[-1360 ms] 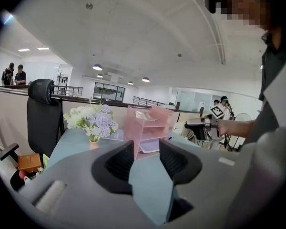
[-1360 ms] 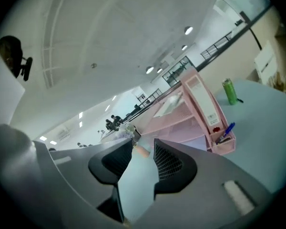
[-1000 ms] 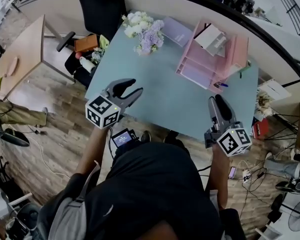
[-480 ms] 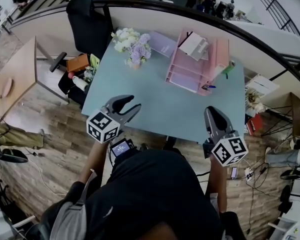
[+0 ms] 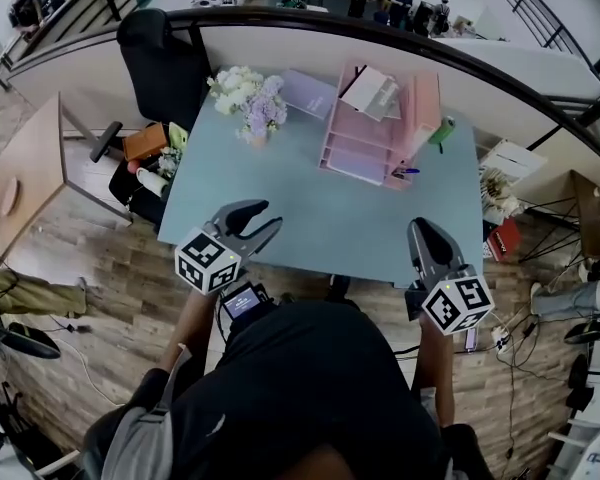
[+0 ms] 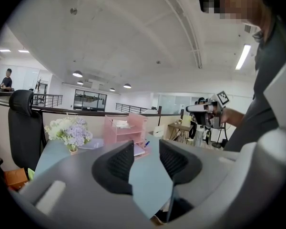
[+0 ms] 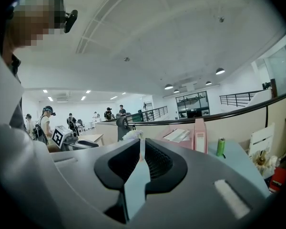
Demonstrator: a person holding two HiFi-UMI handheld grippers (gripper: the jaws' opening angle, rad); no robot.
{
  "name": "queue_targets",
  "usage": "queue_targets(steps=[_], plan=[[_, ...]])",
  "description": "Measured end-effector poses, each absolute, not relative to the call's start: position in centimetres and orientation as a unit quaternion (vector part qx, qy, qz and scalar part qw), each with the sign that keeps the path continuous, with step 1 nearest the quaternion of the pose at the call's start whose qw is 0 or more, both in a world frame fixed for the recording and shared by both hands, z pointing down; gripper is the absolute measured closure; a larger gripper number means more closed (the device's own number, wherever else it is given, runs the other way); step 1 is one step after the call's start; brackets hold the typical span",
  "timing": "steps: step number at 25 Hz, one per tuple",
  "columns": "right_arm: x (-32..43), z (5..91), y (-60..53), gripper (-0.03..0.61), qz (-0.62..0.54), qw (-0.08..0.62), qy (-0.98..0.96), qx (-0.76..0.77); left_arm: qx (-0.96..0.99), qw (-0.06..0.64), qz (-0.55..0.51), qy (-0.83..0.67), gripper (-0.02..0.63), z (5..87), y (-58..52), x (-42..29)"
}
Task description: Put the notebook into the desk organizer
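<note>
**Ana:** At twelve o'clock on the desk (image 5: 310, 203), well apart from both grippers, the lilac notebook (image 5: 310, 93) lay flat. It was between the flowers (image 5: 246, 96) at eleven and the pink desk organizer (image 5: 375, 138) at one.

**Ben:** And the jaws?

**Ana:** The left gripper (image 5: 267, 218), at seven o'clock, had its jaws apart with nothing between them. The right gripper (image 5: 421, 230), at five, had its jaws pressed together, empty.

**Ben:** How would you have done the reach?

**Ana:** I judged the left the better choice, since it was already open. It should go forward to the notebook's near edge, keep clear of the flowers, nip that edge and lift. Then it should carry the notebook toward one o'clock into a lower tray. The top tray already held white papers (image 5: 370, 86).

**Ben:** The count?

**Ana:** One notebook, one organizer, one bunch of flowers, one green can (image 5: 442, 130), one blue pen (image 5: 405, 171) and two grippers.
</note>
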State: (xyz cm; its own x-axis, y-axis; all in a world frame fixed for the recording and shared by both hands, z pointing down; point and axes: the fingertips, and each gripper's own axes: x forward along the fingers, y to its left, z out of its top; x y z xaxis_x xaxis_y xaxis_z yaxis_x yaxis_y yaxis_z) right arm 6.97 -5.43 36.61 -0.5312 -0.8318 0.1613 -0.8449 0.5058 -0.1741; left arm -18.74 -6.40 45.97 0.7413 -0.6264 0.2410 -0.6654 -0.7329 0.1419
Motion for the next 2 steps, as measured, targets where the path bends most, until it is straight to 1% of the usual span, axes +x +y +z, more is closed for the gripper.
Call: queue_targets(steps=[2], plan=[[7.27, 36.26, -5.38, 0.541, 0.114, 0.029, -0.866, 0.486, 0.927, 0.11, 0.088, -0.347, 0.391, 45.8, -6.35, -18.44]])
